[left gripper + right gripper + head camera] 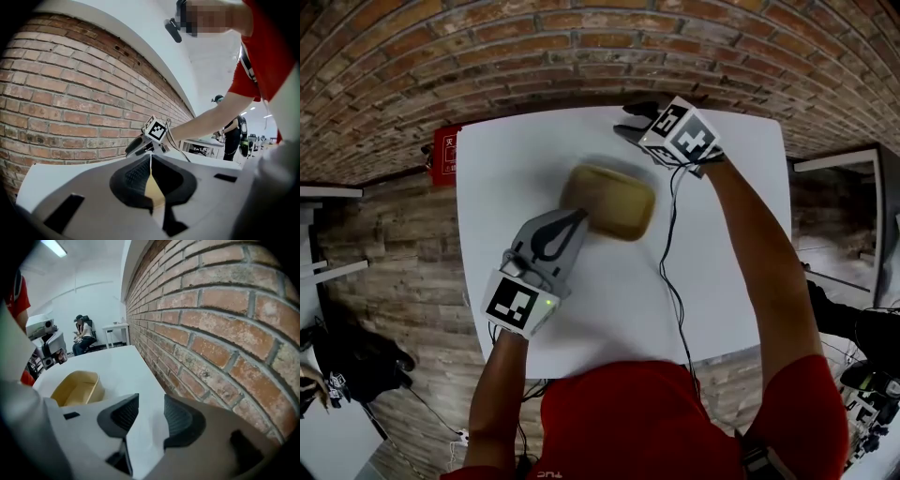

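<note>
Clamps tan tray (614,202) by near-left rim in left tool (577,219), holds right tool (630,124) parted and empty just past far rim, tray's long axis lying left-right across table (506,169).

Shirt (675,417): red, short-sleeved
Left gripper (575,221): grey shell, black ribbed fingers (133,177), square-marker cube (517,305), green light
Right gripper (632,118): matching cube, trailing black cable (670,272)

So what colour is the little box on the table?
Light tan box; clearest in the right gripper view.

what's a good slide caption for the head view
Left gripper shut on tan tray, right gripper open near far edge of table
</note>
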A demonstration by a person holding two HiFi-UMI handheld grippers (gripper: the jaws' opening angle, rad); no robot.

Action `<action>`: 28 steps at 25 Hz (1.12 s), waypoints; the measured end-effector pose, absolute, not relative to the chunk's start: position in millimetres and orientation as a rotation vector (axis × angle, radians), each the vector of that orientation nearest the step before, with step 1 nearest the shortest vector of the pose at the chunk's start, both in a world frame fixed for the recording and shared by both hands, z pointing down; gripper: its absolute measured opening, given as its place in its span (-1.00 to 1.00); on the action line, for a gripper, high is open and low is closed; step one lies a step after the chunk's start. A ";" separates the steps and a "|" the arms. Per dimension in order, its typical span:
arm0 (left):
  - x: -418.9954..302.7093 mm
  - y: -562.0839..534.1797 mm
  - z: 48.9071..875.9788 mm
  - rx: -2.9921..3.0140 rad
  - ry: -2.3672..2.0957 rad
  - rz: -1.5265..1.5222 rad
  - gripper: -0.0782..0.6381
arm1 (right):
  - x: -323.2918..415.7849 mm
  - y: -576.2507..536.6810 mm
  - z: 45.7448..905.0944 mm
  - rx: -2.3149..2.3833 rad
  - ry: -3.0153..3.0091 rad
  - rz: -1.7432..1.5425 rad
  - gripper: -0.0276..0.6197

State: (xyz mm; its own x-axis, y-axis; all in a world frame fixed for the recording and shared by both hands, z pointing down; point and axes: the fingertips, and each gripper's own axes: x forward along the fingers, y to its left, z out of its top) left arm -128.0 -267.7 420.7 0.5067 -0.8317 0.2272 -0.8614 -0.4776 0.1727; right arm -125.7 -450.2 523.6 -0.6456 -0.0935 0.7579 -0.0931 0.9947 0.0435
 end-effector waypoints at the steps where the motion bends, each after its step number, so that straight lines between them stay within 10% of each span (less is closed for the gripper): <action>1: -128.1 -267.5 420.1 2.486 -1.437 0.166 -0.72 | -123.2 -449.0 516.4 0.150 -2.301 -0.030 -0.40; 9: -120.7 -268.0 392.6 2.498 -1.508 0.144 -0.73 | -98.8 -397.6 421.7 0.341 -2.640 -0.150 -0.75; 28: -73.0 -185.2 296.4 2.626 -1.598 -0.006 -0.74 | -43.2 -197.5 306.6 0.519 -3.091 0.076 -0.80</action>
State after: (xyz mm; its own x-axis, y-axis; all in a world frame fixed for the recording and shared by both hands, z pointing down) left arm -73.0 -185.2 296.4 0.4600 -0.8874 0.0320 -0.8871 -0.4577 0.0594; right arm -43.2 -197.5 306.6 -0.9452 -0.3262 0.0148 -0.3265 0.9440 -0.0468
